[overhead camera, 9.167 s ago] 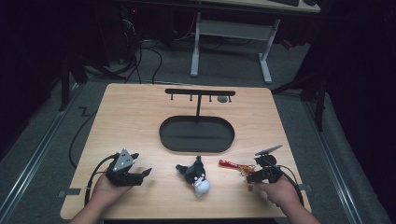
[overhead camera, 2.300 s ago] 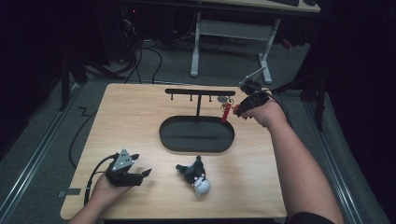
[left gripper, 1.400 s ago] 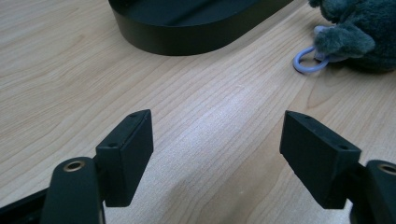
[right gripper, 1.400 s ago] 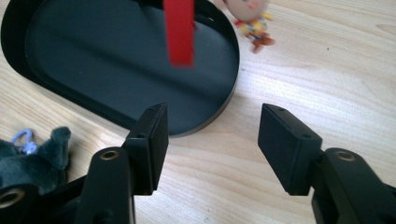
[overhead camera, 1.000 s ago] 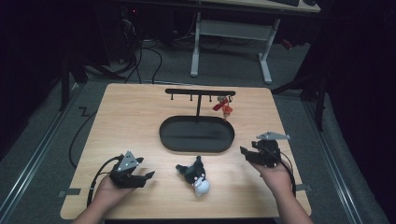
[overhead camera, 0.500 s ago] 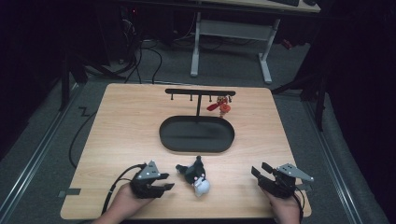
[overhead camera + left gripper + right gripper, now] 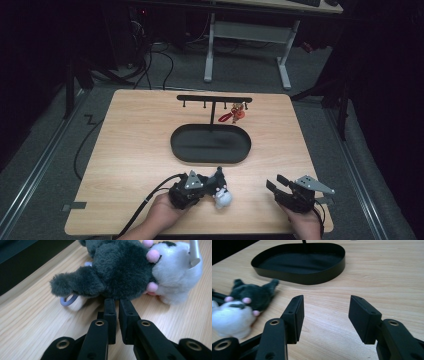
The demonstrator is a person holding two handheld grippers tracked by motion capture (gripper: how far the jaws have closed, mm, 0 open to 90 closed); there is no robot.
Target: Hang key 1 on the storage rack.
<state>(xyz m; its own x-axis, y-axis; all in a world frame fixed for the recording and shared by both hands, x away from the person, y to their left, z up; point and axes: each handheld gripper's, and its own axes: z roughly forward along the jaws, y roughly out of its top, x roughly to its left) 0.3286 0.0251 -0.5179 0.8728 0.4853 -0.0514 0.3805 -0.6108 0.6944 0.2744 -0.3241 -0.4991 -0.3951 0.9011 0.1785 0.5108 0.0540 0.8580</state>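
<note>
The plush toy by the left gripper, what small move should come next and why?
Probably open the left gripper a little and ease it forward onto the plush toy. Its jaws stand nearly closed right at the dark fur, and whether they pinch any cannot be told. The toy lies on the table, and the right gripper waits open, off to the side.

In the left gripper view, the plush toy (image 7: 125,272) is cut off by the top edge, so its head end cannot be made out, and a purple ring (image 7: 68,299) is half hidden under its dark limb. In the high view, the small red charm (image 7: 234,115) hanging from the black rack (image 7: 214,99) is too small to identify. The right gripper view cuts off the toy's white part at the left edge.
</note>
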